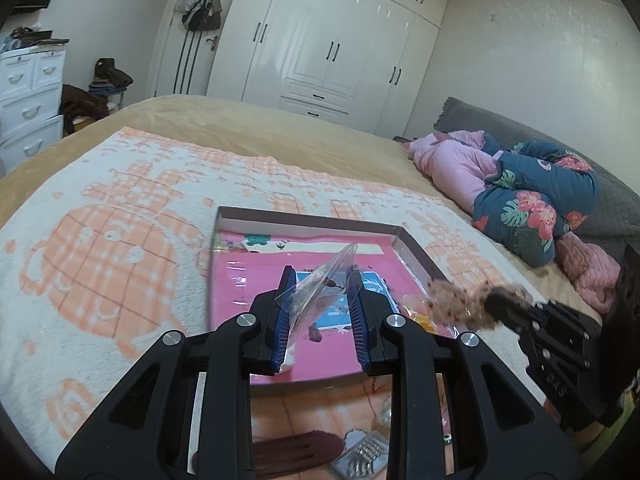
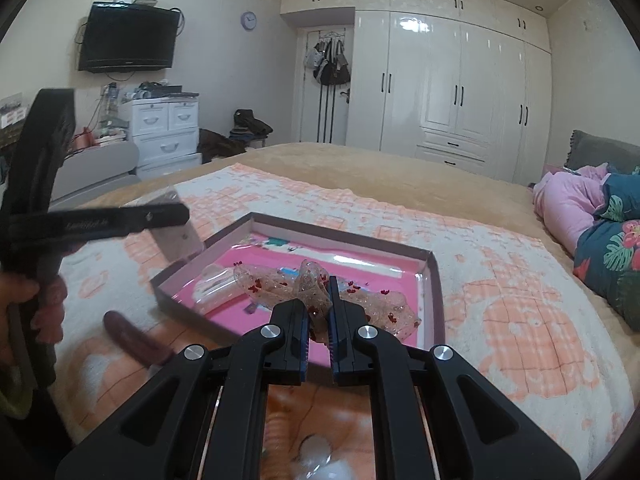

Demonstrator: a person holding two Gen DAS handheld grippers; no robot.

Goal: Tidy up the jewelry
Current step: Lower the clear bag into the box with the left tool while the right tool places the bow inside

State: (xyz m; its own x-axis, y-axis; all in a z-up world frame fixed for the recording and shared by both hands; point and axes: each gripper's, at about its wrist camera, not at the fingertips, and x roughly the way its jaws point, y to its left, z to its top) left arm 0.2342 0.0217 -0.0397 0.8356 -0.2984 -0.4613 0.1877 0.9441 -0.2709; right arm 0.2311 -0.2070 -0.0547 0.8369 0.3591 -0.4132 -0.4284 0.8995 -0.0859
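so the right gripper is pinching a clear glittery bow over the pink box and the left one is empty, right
Not quite: the left gripper is not empty. The left wrist view shows a small clear plastic bag between its fingers. The rest holds: the right gripper pinches the clear glittery bow over the pink box.

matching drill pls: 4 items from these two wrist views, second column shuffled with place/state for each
Items:
1. clear plastic bag
2. glittery bow
3. shallow box
4. dark red comb

Places/states:
A. lying on the blanket beside the box
B. between the fingers of the left hand-held gripper
C. open on the blanket, pink sheet inside
D. pinched in the right hand-held gripper

Pairs: 1-B, 2-D, 3-C, 4-A
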